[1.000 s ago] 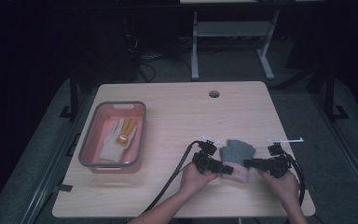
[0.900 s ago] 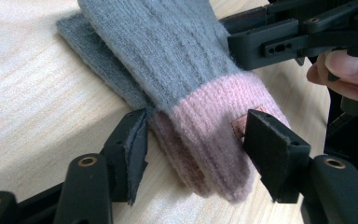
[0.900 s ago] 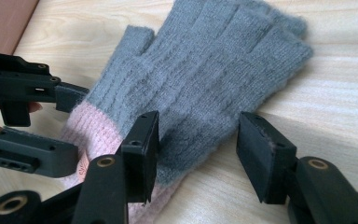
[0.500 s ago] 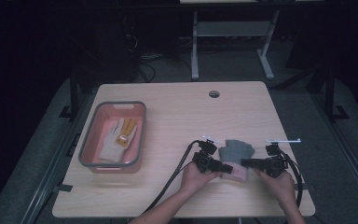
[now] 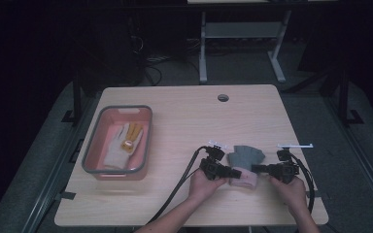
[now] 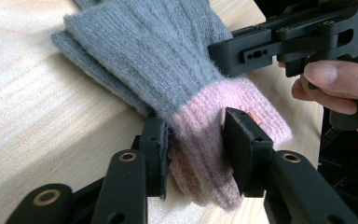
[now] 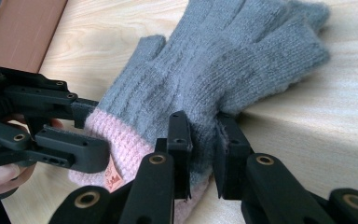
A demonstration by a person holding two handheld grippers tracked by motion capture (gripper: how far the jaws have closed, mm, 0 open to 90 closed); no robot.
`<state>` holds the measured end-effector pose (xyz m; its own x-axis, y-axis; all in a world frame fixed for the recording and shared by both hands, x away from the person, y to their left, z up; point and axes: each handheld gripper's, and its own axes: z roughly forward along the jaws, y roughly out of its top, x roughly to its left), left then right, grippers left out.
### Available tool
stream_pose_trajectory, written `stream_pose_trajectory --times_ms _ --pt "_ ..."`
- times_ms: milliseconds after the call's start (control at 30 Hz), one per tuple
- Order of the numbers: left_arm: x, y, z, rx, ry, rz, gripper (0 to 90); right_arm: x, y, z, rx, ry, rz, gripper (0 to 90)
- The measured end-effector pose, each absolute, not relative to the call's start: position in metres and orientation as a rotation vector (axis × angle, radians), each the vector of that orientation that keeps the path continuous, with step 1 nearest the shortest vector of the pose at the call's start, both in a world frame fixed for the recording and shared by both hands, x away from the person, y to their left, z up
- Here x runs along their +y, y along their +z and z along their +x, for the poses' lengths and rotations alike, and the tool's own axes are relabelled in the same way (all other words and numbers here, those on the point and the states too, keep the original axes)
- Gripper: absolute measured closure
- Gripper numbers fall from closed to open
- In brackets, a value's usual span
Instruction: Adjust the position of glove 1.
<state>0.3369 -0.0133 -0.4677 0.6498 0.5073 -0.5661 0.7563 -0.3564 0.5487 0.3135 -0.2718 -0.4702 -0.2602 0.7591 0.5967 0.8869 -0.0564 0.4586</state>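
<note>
While we held both tools at the near right part of the table (image 5: 184, 104), the high view showed the grey glove (image 5: 245, 156) lying flat there, its pink cuff (image 5: 243, 177) toward us. The left gripper (image 5: 234, 172) met the cuff from its left and the right gripper (image 5: 254, 168) from its right. Well to the left of the glove sat the pink tray (image 5: 92, 154), holding a white-and-yellow glove (image 5: 123, 145).

Along the left gripper (image 6: 196, 149) view, our jaws had just been closing and pinched the near side of the pink cuff (image 6: 214, 140), the knit bunched between the pads. The other tool crossed above the cuff, at the far side of the grey glove (image 6: 154, 51).

Along the right gripper (image 7: 201, 140) view, our jaws had likewise just been closing and clamped the glove (image 7: 228, 60) where grey knit met the pink cuff (image 7: 116, 142), with the left tool biting the cuff's opposite side.

We judged the risks as these: each bite looked shallow and may have caught only the top layer, so lifting could peel the cuff open instead of raising the glove. Pulling apart unevenly could stretch the soft knit until one edge slipped free, leaving the glove dangling from a single tool.
</note>
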Motion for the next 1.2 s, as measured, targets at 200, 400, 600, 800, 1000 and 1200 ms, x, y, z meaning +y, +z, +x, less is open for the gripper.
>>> stream_pose_trajectory --times_ms 200,400,600,800,1000,1200 --pt "-0.009 -0.467 0.338 1.000 -0.400 2.013 64.7 -0.269 -0.463 0.314 -2.053 -1.218 -1.797 78.8" --pt "-0.003 -0.465 0.339 1.000 -0.403 1.998 65.3 -0.264 -0.458 0.315 -2.067 -1.221 -1.787 78.8" --pt "0.004 -0.460 0.340 1.002 -0.401 1.981 65.3 -0.259 -0.452 0.317 -2.077 -1.233 -1.775 78.8" --pt "0.012 -0.454 0.340 1.003 -0.386 1.970 65.3 -0.253 -0.445 0.319 -2.087 -1.250 -1.758 78.8" --pt "0.022 -0.448 0.340 0.996 -0.371 1.967 65.3 -0.245 -0.439 0.321 -2.087 -1.266 -1.742 78.7" --pt "0.034 -0.440 0.340 0.991 -0.358 1.958 65.3 -0.236 -0.429 0.323 -2.088 -1.295 -1.713 78.8"
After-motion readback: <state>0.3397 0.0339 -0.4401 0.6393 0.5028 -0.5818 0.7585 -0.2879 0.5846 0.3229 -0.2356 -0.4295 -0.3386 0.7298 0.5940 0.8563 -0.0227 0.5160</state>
